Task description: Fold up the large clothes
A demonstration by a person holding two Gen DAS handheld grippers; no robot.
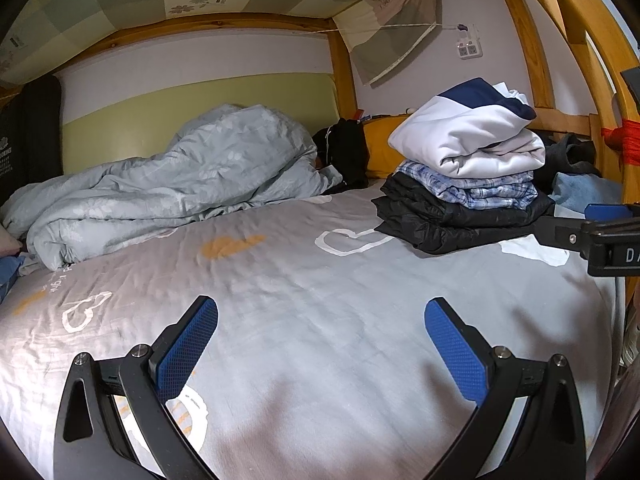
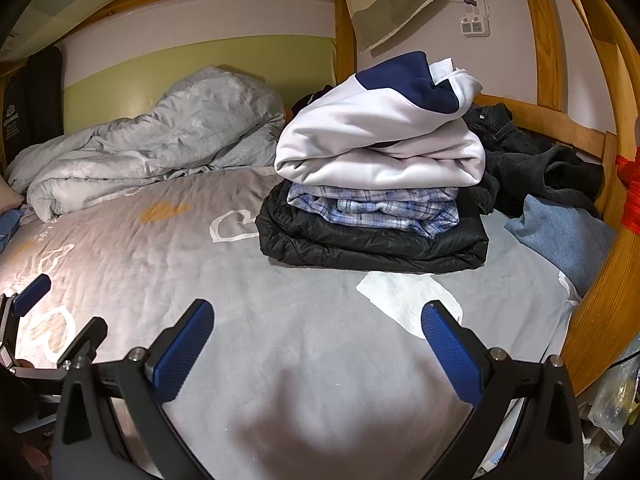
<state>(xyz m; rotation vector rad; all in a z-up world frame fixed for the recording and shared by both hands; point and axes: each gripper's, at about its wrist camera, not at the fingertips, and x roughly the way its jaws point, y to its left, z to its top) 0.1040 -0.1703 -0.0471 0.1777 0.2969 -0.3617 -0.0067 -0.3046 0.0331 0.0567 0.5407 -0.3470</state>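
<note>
Three folded garments sit stacked on a grey bedsheet point(image 2: 304, 304) printed with white and orange hearts: a black padded jacket point(image 2: 372, 240) at the bottom, a blue plaid shirt point(image 2: 376, 208) on it, and a white and navy sweatshirt point(image 2: 380, 140) on top. The stack stands toward the right side of the bed, well beyond both grippers. A crumpled pale grey duvet point(image 1: 172, 180) lies heaped along the far left of the mattress, against a green and white wall. Beside the stack, toward the wooden bed frame point(image 2: 600, 280), unfolded clothes lie loose: dark jeans point(image 2: 520, 148) and a light blue garment point(image 2: 560, 236). A checked cloth point(image 1: 100, 0) stretches overhead beneath the upper bunk, a white power socket point(image 1: 469, 49) hangs on the back wall, and red cord point(image 1: 624, 140) is wound round the frame at the right.

The left gripper point(image 1: 320, 344) hovers over bare sheet near the bed's near edge, its blue-padded fingers point(image 1: 188, 348) spread wide with nothing between them. The right gripper point(image 2: 318, 344) hangs just as wide apart over the sheet in front of the stack, holding nothing and touching nothing; a white heart lies under its right finger. Each gripper shows at the edge of the other's view.
</note>
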